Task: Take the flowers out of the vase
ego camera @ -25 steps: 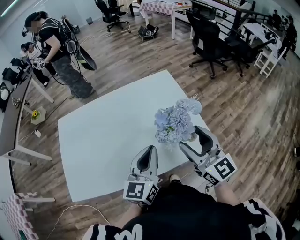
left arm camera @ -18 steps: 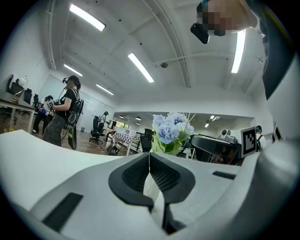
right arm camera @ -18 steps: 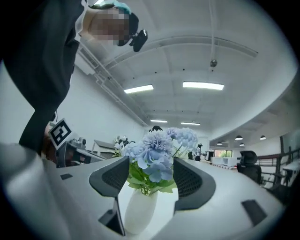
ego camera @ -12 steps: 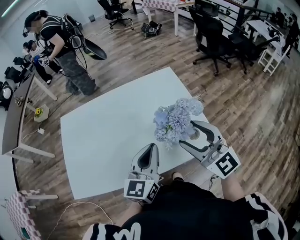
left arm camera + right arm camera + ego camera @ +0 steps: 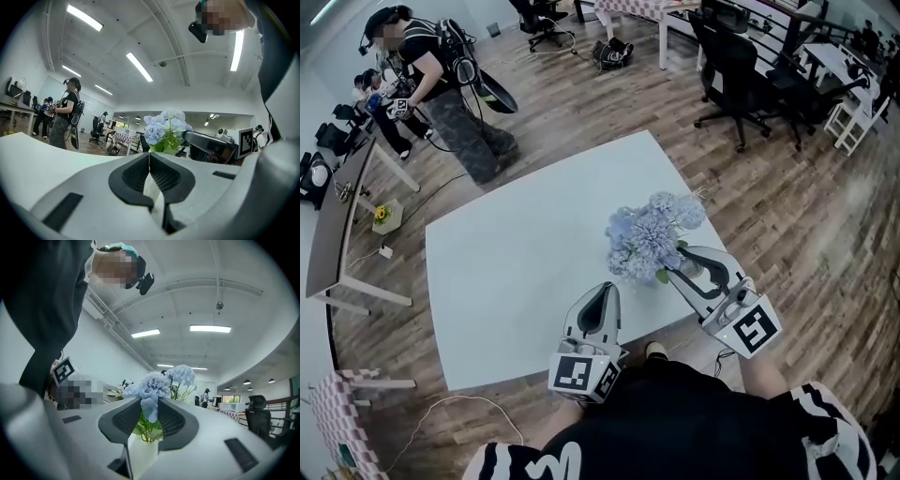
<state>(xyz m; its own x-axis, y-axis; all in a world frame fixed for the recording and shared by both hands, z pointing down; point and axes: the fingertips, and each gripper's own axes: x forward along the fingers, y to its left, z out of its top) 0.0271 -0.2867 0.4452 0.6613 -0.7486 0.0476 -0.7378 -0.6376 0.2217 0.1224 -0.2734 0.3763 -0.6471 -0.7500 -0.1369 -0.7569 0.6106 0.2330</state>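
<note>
1. Right gripper point(image 5: 689, 266) is reaching in from the lower right of the head view, and its jaws have just been closing. In the right gripper view its pads point(image 5: 126, 417) are pinching the flowers point(image 5: 152, 378), with the green stems point(image 5: 146, 433) and one drooping blue bloom point(image 5: 151, 411) caught between them.
2. The bunch is sitting in the white vase point(image 5: 142, 453), whose mouth is showing just below the pinch. The vase is standing upright on the pale table point(image 5: 516, 253), right of centre in the head view and close to the table's near edge.
3. Left gripper point(image 5: 605, 295) is hovering at the lower centre of the head view, to the left of the vase and apart from it. Its jaws are pressing together on nothing.
4. Judging by this, the grasp is the step under way. The stems are being clamped above the vase mouth, and nothing is showing as lifted yet.
5. The next move is likely calling for a straight upward pull along the line of the stems, so that they are sliding out of the narrow mouth rather than levering against it.
6. The vase is looking light and is standing unsupported, so it may be rising or tipping with the bunch. The idle left gripper could be opening and steadying its body while the right one is lifting.
7. The grip is taking in blooms as well as stems, so a gentle, slow pull is seeming wiser than a quick one.
</note>
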